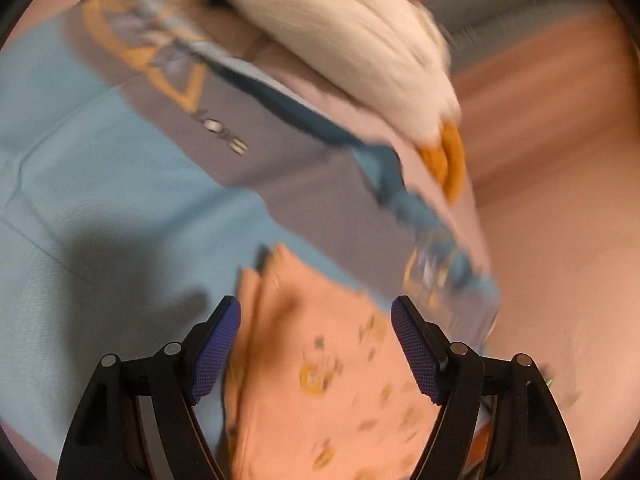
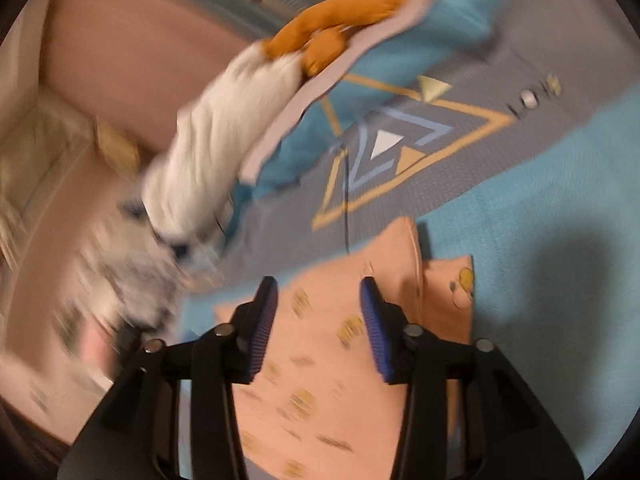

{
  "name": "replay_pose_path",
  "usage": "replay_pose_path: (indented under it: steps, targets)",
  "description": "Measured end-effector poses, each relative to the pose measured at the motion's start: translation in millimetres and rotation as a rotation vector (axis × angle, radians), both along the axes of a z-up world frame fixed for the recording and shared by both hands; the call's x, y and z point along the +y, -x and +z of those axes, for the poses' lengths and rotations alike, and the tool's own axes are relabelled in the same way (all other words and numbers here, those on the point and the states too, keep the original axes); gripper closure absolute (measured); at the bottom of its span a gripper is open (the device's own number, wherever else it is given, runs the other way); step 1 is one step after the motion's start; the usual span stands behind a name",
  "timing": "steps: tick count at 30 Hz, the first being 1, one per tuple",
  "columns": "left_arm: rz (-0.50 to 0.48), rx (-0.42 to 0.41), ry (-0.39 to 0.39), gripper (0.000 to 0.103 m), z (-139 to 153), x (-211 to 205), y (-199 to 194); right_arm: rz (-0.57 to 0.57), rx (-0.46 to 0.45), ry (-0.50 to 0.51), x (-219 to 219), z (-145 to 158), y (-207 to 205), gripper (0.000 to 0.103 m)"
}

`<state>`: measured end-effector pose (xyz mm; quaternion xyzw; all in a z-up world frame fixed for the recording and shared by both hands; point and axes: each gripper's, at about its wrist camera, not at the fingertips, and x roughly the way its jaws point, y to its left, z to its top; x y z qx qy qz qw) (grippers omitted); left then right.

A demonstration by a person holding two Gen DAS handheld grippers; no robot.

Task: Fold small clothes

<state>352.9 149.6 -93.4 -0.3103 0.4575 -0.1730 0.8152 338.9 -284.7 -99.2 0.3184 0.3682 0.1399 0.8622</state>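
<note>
Left wrist view. Blurred. The left gripper (image 1: 316,344) has its jaws spread apart, nothing between the blue pads (image 1: 216,350). Below and ahead of it lies a peach garment (image 1: 320,384) with small yellow prints, folded, layered edges showing at its left side. It rests on a blue and grey blanket (image 1: 80,168) with a yellow triangle pattern (image 1: 160,68) and dark lettering. A white plush toy (image 1: 348,44) with orange feet (image 1: 444,156) lies along the blanket's far edge. Pink bedding (image 1: 560,240) beyond that edge.

Right wrist view. The right gripper (image 2: 318,328) also stands open, pads clear of the cloth as far as can be told. Peach garment (image 2: 340,344) directly beneath, one folded corner near the blanket's (image 2: 540,184) blue part. Triangle pattern (image 2: 384,148) past the garment. Plush toy (image 2: 224,136) at the blanket's left edge, orange feet (image 2: 332,28) at the far end. Beside it a blurred patterned white cloth (image 2: 132,272), kind unclear. No containers seen in either view.
</note>
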Motion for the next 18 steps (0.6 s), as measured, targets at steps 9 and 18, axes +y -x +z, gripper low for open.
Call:
replay_pose_path:
  steps: [9,18]
  targets:
    - [-0.207,-0.049,-0.319,0.036,-22,-70,34,0.180,0.070,0.543,62,-35,23,0.087]
    - [-0.162,-0.065,-0.283,0.033,-12,-45,55,0.240,0.026,0.583,91,-20,27,0.081]
